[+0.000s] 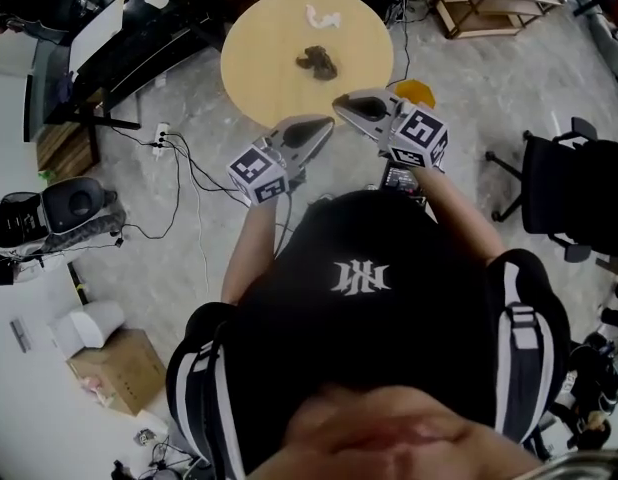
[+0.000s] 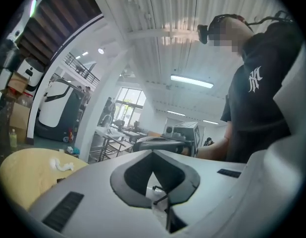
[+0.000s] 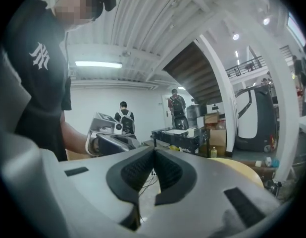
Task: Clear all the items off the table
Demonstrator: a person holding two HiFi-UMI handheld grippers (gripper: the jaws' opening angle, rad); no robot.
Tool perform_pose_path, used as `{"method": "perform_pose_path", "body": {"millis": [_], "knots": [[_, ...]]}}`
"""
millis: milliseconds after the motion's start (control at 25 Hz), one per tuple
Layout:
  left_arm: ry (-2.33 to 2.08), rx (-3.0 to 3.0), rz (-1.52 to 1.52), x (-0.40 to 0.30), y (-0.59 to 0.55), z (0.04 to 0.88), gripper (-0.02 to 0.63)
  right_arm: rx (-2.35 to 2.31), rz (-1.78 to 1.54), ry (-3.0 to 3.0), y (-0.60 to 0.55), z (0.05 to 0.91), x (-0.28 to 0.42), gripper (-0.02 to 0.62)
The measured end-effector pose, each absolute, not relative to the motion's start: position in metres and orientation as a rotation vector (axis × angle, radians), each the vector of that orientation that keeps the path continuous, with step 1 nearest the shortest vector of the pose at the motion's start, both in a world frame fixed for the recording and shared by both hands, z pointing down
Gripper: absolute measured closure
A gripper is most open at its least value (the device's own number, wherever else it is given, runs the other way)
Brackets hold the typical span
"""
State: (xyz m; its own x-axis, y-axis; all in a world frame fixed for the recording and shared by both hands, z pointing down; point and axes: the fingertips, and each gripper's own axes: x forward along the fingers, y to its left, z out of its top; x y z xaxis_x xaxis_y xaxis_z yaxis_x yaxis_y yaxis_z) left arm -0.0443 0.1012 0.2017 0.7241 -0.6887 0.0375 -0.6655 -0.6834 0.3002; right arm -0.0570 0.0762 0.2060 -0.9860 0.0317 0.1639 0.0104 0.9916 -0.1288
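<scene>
Items on the round desk (image 1: 259, 58) are counted as two: a dark lump (image 1: 317, 62) (too small to be identified) and a white crumpled piece (image 1: 324, 16), lying apart. In the left gripper view the desk is partly cut off. The left gripper (image 1: 322, 126) and right gripper (image 1: 339, 102) are held level, short of the desk, fingers (image 2: 130, 175) pressed together on nothing.
</scene>
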Motion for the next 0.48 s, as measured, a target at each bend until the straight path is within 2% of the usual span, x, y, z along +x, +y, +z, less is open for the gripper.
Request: {"method": "perform_pose_path", "body": {"millis": [160,240,320,440,480], "knots": [[-1.048,2.606,-0.163,-0.054,0.108,0.214,0.594,0.005,0.165,-2.939,0.075,0.219,-0.064,0.594],[-1.046,2.604,-0.159,-0.061,0.112,0.223,0.594,0.03,0.152,-2.931,0.071,0.226,-0.069,0.557],[-1.044,2.596,-0.168,-0.068,0.116,0.231,0.594,0.057,0.136,-2.916,0.068,0.229,-0.073,0.555],[-1.036,2.588,-0.188,-0.077,0.124,0.238,0.594,0.1,0.116,-2.882,0.065,0.231,-0.075,0.493],[-1.036,2.589,-0.187,-0.08,0.125,0.24,0.594,0.114,0.107,-2.873,0.064,0.232,-0.076,0.491]]}}
